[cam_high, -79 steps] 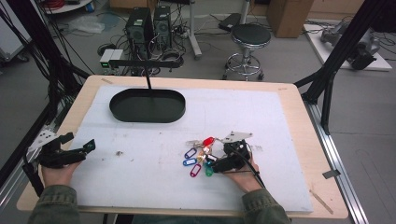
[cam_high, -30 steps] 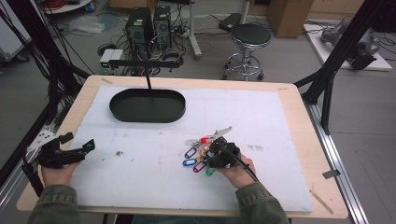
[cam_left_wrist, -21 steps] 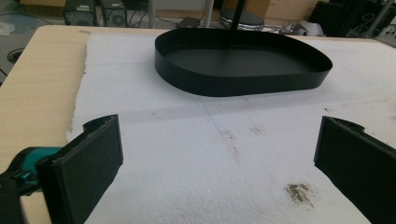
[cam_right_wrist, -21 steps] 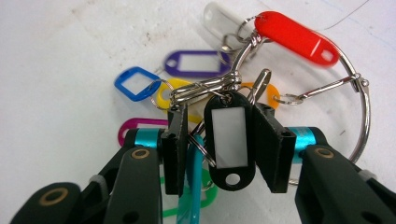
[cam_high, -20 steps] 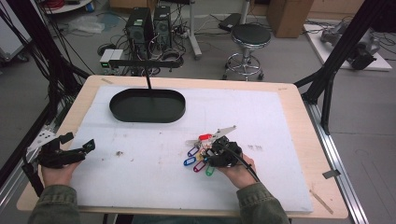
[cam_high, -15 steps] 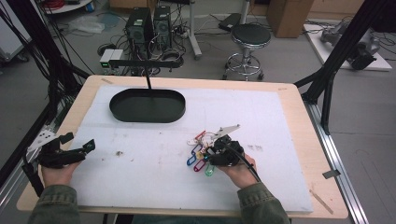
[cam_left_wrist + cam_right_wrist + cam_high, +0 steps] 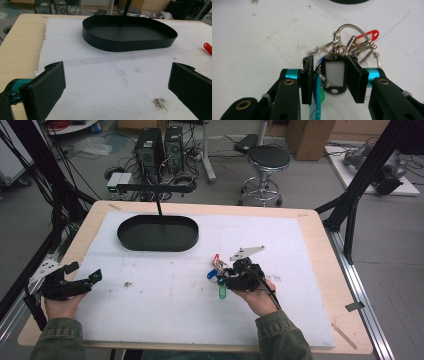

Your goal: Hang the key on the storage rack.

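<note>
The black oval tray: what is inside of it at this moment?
Nothing can be seen inside the black oval tray; its dark floor looks bare. Its near wall covers the front strip of the floor. The bunch of key tags is apart from it, clamped in the right gripper.

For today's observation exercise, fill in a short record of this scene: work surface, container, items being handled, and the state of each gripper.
Work surface: wooden table covered by a white foam sheet.
Container: black oval tray, far left of the sheet, nothing visible inside.
Items handled: bunch of key tags on metal rings, with black, green, blue and red tags.
Right gripper: jaws closed on the bunch; they have just been closing further.
Left gripper: jaws wide apart, nothing between them, over the sheet's near left.
</note>
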### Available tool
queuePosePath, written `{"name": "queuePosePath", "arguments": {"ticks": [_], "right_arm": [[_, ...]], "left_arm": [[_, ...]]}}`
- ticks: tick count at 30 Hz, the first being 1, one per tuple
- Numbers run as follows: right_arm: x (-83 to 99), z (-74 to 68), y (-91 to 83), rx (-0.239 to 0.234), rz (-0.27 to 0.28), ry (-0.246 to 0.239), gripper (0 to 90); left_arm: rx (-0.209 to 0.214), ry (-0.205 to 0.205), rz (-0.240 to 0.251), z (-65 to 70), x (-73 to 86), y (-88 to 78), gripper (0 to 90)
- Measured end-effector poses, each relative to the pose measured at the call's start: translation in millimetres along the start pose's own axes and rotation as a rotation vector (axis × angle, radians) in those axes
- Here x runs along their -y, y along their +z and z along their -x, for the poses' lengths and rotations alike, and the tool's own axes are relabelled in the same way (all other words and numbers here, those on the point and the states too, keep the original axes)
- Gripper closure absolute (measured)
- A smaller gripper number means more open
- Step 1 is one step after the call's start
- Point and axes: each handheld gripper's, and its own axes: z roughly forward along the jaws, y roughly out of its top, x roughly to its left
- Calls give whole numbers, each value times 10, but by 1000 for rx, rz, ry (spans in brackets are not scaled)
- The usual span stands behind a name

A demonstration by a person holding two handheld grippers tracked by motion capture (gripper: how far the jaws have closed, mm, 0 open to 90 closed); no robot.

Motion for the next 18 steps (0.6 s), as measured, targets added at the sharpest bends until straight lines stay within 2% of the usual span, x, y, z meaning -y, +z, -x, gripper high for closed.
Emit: {"name": "queuePosePath", "arguments": {"ticks": [4, 11, 16, 17, 18], "right_arm": [[-34, 12, -29, -14, 17, 7, 625], [-217, 2, -81, -30, 41, -1, 635], [-306, -9, -71, -31, 30, -2, 641], [-319, -7, -71, -32, 38, -7, 647], [-330, 4, -84, -59, 52, -2, 727]], "left_arm": [[0, 1, -2, 2, 0, 1, 17], [0, 0, 1, -1, 0, 1, 17], [1, -1, 3, -4, 0, 1, 17], [1, 0, 4, -6, -1, 1, 17], [1, 0, 4, -6, -1, 1, 17]]}}
